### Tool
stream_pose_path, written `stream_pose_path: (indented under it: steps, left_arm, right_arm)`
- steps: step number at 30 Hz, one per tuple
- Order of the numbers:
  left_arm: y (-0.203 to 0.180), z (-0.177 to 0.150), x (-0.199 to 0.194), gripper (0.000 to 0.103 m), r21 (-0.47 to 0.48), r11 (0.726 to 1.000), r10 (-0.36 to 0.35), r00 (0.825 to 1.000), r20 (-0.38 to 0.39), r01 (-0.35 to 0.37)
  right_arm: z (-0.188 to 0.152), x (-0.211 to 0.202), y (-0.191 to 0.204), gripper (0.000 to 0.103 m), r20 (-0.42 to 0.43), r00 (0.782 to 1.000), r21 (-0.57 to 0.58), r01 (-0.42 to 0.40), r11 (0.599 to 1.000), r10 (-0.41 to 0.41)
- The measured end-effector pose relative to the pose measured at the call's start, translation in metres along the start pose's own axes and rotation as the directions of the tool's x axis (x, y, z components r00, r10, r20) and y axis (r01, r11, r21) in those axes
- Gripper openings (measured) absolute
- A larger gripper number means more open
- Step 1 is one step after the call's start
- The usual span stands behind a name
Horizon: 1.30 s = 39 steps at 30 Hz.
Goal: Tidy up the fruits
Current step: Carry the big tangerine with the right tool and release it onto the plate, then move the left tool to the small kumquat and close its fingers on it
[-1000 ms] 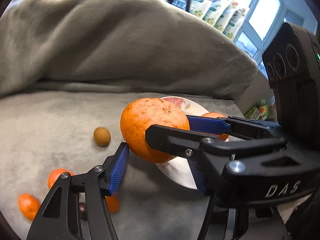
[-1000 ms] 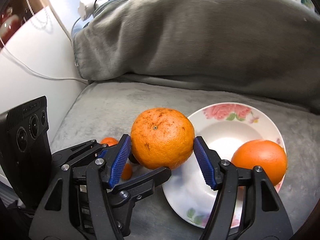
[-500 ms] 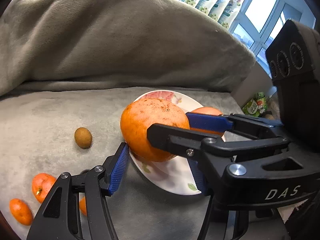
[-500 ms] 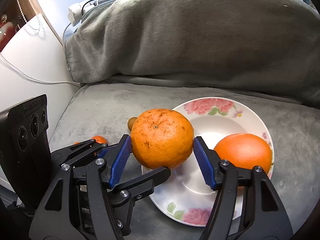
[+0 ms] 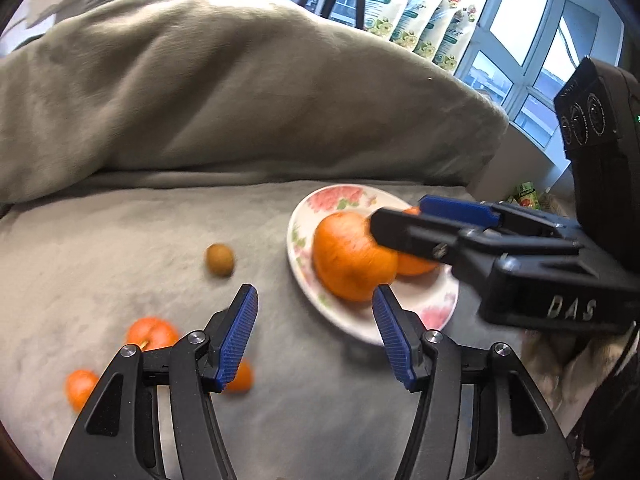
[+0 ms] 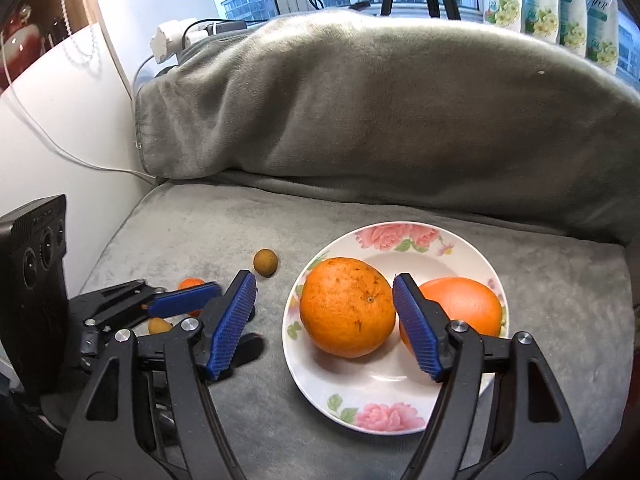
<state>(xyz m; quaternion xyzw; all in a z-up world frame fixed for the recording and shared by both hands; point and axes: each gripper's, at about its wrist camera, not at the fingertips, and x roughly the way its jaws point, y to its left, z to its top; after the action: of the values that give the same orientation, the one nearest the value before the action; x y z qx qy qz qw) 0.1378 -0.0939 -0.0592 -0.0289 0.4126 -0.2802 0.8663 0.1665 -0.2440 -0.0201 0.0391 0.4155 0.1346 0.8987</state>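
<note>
Grey blanket [image 6: 360, 128] covers couch seat and back. Left wrist view blurred; small fruits [image 5: 152, 334] at its lower left hard to identify. Right gripper [image 6: 324, 320] jaws opening, spread either side of large orange [image 6: 346, 306], pads clear of it. Orange rests on floral plate [image 6: 400, 412], touching second orange [image 6: 464, 306]. Left gripper [image 5: 316, 334] spread, empty, just short of plate.

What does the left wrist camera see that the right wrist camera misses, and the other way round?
Only the left shows three small orange mandarins together on the grey blanket.

Only the right shows a white wall cable and white plug.

Both show the flowered white plate holding two large oranges, the small brown round fruit, and the right gripper, jaws opening off the fruit.
</note>
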Motion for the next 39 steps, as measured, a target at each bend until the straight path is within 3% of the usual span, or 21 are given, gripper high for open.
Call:
stream_pose_path:
  steps: [6, 10, 14, 22, 28, 31, 35, 39]
  left_arm:
    - [0.017, -0.023, -0.028, 0.06, -0.004, 0.995, 0.104, 0.994, 0.028, -0.104]
    - [0.041, -0.039, -0.045, 0.061, -0.051, 0.976, 0.212, 0.977, 0.031, -0.21]
    - [0.064, -0.057, -0.062, 0.061, -0.072, 0.961, 0.269, 0.963, 0.02, -0.267]
    - [0.091, -0.09, -0.089, 0.061, -0.166, 0.935, 0.32, 0.947, 0.011, -0.314]
    - [0.089, -0.107, -0.1, 0.061, -0.162, 0.912, 0.386, 0.922, 0.037, -0.376]
    - [0.094, -0.109, -0.098, 0.061, -0.192, 0.906, 0.39, 0.92, 0.032, -0.377]
    - [0.102, -0.111, -0.097, 0.061, -0.224, 0.909, 0.366, 0.93, 0.028, -0.351]
    - [0.106, -0.111, -0.095, 0.05, -0.23, 0.919, 0.337, 0.941, 0.033, -0.321]
  right_arm:
    - [-0.015, -0.015, 0.012, 0.074, 0.029, 0.999, -0.031, 0.025, 0.999, -0.025]
    - [-0.031, -0.023, 0.021, 0.074, 0.065, 0.997, -0.054, 0.05, 0.997, -0.046]
    - [-0.046, -0.028, 0.033, 0.074, 0.07, 0.996, -0.088, 0.055, 0.995, -0.048]
    - [-0.065, -0.026, 0.059, 0.074, 0.053, 0.998, -0.144, 0.037, 0.989, -0.03]
    - [-0.074, -0.011, 0.069, 0.074, 0.004, 1.0, -0.132, -0.024, 0.991, 0.024]
    - [-0.074, -0.004, 0.073, 0.073, -0.006, 0.999, -0.121, -0.043, 0.992, 0.043]
    - [-0.074, 0.006, 0.078, 0.052, -0.03, 0.998, -0.116, -0.063, 0.991, 0.06]
    - [-0.074, 0.019, 0.081, 0.044, -0.061, 0.996, -0.114, -0.077, 0.991, 0.07]
